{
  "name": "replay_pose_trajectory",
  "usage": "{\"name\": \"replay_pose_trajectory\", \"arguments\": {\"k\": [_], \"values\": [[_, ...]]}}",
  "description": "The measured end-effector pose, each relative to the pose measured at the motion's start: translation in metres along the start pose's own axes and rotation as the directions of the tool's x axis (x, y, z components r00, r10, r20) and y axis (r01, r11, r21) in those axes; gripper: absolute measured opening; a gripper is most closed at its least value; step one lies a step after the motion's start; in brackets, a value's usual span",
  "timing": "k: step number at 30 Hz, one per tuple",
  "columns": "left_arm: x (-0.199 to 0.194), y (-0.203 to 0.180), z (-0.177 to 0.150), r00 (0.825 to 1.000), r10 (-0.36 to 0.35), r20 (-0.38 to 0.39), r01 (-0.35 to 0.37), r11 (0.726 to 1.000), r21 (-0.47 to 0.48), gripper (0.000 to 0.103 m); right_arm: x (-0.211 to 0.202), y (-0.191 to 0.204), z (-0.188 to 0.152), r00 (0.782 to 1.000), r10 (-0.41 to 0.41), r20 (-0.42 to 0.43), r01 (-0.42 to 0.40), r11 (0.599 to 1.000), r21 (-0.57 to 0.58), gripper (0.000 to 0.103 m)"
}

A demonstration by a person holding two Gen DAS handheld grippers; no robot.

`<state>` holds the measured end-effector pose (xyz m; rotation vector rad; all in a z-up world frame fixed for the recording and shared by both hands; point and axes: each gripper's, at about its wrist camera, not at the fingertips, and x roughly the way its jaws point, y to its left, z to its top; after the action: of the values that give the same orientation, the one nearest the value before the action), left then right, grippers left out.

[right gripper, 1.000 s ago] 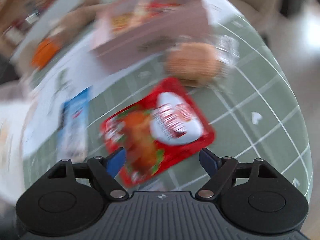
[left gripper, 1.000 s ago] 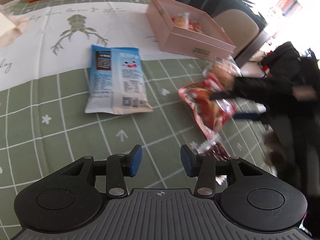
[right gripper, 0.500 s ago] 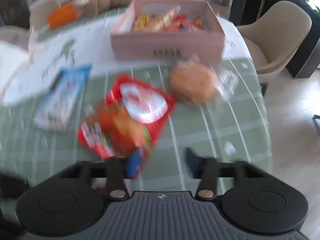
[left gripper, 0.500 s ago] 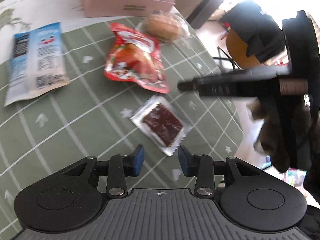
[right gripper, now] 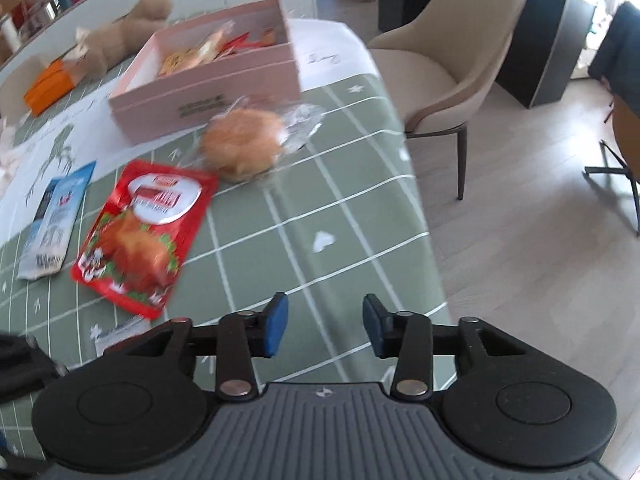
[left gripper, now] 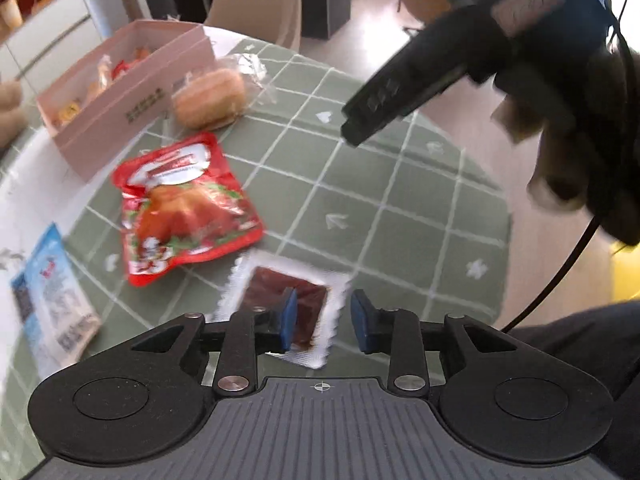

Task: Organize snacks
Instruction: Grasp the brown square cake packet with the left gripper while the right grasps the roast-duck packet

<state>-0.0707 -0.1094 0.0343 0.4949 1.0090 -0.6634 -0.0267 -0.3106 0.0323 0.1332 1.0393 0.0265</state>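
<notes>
My left gripper (left gripper: 322, 322) is open just above a small clear packet with a dark red snack (left gripper: 288, 308); the packet's right part lies between the pads, untouched as far as I can tell. A red pouch (left gripper: 180, 208) (right gripper: 146, 232), a wrapped bun (left gripper: 210, 98) (right gripper: 242, 144) and a blue-white bag (left gripper: 52, 300) (right gripper: 56, 216) lie on the green tablecloth. A pink box (left gripper: 120, 96) (right gripper: 208, 92) holds several snacks. My right gripper (right gripper: 324, 330) is open and empty over the table's right edge; it also shows in the left wrist view (left gripper: 440, 80).
A beige chair (right gripper: 452, 52) stands off the table's right edge, with wood floor beyond. A plush bear (right gripper: 124, 36) and an orange pack (right gripper: 48, 86) sit behind the box. A white cloth strip (right gripper: 52, 148) covers the far-left table.
My left gripper swung right and came down over the small dark red packet. My right gripper drew back from the red pouch toward the table's right edge and narrowed its opening.
</notes>
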Motion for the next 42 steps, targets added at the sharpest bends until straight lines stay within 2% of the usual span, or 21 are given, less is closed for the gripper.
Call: {"name": "replay_pose_trajectory", "arguments": {"k": [1, 3, 6, 10, 12, 13, 14, 18, 19, 20, 21, 23, 25, 27, 29, 32, 33, 35, 37, 40, 42], "values": [[-0.001, 0.005, -0.003, 1.000, 0.020, 0.001, -0.020, 1.000, -0.013, 0.031, 0.000, -0.001, 0.001, 1.000, 0.008, 0.004, -0.008, 1.000, 0.002, 0.051], [-0.003, 0.023, -0.009, 0.999, 0.054, -0.007, -0.054, 0.995, -0.082, 0.032, 0.002, 0.002, 0.005, 0.999, 0.041, 0.003, -0.041, 0.999, 0.005, 0.064], [-0.009, 0.052, -0.022, 0.992, 0.122, -0.031, -0.126, 0.976, -0.177, 0.031, 0.011, 0.021, 0.018, 0.991, 0.137, -0.007, -0.137, 0.990, 0.030, 0.074], [-0.019, 0.085, -0.041, 0.978, 0.196, -0.068, -0.207, 0.933, -0.293, 0.031, 0.036, 0.057, 0.042, 0.967, 0.253, -0.035, -0.248, 0.963, 0.108, 0.080], [-0.027, 0.100, -0.053, 0.978, 0.196, -0.071, -0.208, 0.904, -0.373, 0.031, 0.050, 0.075, 0.051, 0.966, 0.255, -0.050, -0.245, 0.957, 0.154, 0.080], [-0.033, 0.107, -0.059, 0.981, 0.185, -0.065, -0.195, 0.884, -0.425, 0.031, 0.059, 0.085, 0.056, 0.968, 0.243, -0.059, -0.230, 0.958, 0.170, 0.080], [-0.038, 0.115, -0.066, 0.984, 0.172, -0.055, -0.177, 0.859, -0.480, 0.031, 0.062, 0.093, 0.059, 0.974, 0.220, -0.047, -0.210, 0.964, 0.166, 0.088], [-0.051, 0.140, -0.091, 0.996, 0.093, -0.007, -0.072, 0.716, -0.695, 0.031, 0.074, 0.128, 0.062, 0.991, 0.128, -0.031, -0.127, 0.991, 0.032, 0.093], [-0.054, 0.145, -0.098, 0.997, 0.072, 0.004, -0.046, 0.678, -0.734, 0.031, 0.074, 0.132, 0.059, 0.992, 0.121, -0.027, -0.121, 0.993, -0.012, 0.092], [-0.055, 0.150, -0.102, 0.998, 0.054, 0.010, -0.026, 0.638, -0.770, 0.031, 0.072, 0.136, 0.054, 0.993, 0.117, -0.016, -0.117, 0.991, -0.063, 0.085], [-0.053, 0.153, -0.104, 0.999, 0.044, 0.020, -0.011, 0.606, -0.795, 0.031, 0.069, 0.137, 0.050, 0.995, 0.098, -0.004, -0.098, 0.990, -0.098, 0.073], [-0.053, 0.160, -0.108, 0.998, 0.038, 0.047, 0.018, 0.545, -0.839, 0.031, 0.063, 0.130, 0.040, 0.994, 0.106, 0.012, -0.103, 0.982, -0.158, 0.067], [-0.048, 0.162, -0.105, 0.998, 0.046, 0.051, 0.019, 0.521, -0.853, 0.031, 0.056, 0.115, 0.031, 0.994, 0.109, 0.015, -0.105, 0.980, -0.168, 0.066], [-0.039, 0.162, -0.097, 0.998, 0.047, 0.032, 0.002, 0.531, -0.847, 0.031, 0.048, 0.099, 0.022, 0.994, 0.109, 0.018, -0.105, 0.980, -0.169, 0.067], [-0.032, 0.160, -0.087, 0.998, 0.051, 0.030, -0.004, 0.567, -0.823, 0.031, 0.043, 0.086, 0.015, 0.994, 0.111, 0.015, -0.106, 0.979, -0.177, 0.067], [-0.018, 0.153, -0.063, 0.998, 0.058, 0.027, -0.020, 0.678, -0.735, 0.031, 0.035, 0.073, 0.003, 0.994, 0.109, 0.019, -0.103, 0.972, -0.211, 0.070], [-0.014, 0.149, -0.055, 0.998, 0.058, 0.029, -0.022, 0.720, -0.694, 0.032, 0.035, 0.068, -0.001, 0.995, 0.101, 0.021, -0.094, 0.972, -0.214, 0.079], [-0.008, 0.144, -0.045, 0.998, 0.052, 0.032, -0.021, 0.775, -0.631, 0.032, 0.034, 0.059, -0.007, 0.996, 0.084, 0.032, -0.076, 0.976, -0.202, 0.092], [-0.006, 0.142, -0.039, 0.998, 0.056, 0.018, -0.034, 0.800, -0.599, 0.032, 0.035, 0.054, -0.011, 0.997, 0.069, 0.039, -0.061, 0.980, -0.188, 0.099], [-0.015, 0.140, -0.042, 0.995, 0.103, 0.010, -0.078, 0.805, -0.588, 0.032, 0.035, 0.050, -0.015, 0.996, 0.066, 0.056, -0.055, 0.983, -0.178, 0.103], [-0.024, 0.136, -0.045, 0.994, 0.100, 0.031, -0.064, 0.812, -0.581, 0.032, 0.035, 0.051, -0.018, 0.995, 0.065, 0.076, -0.051, 0.983, -0.176, 0.103]]}}
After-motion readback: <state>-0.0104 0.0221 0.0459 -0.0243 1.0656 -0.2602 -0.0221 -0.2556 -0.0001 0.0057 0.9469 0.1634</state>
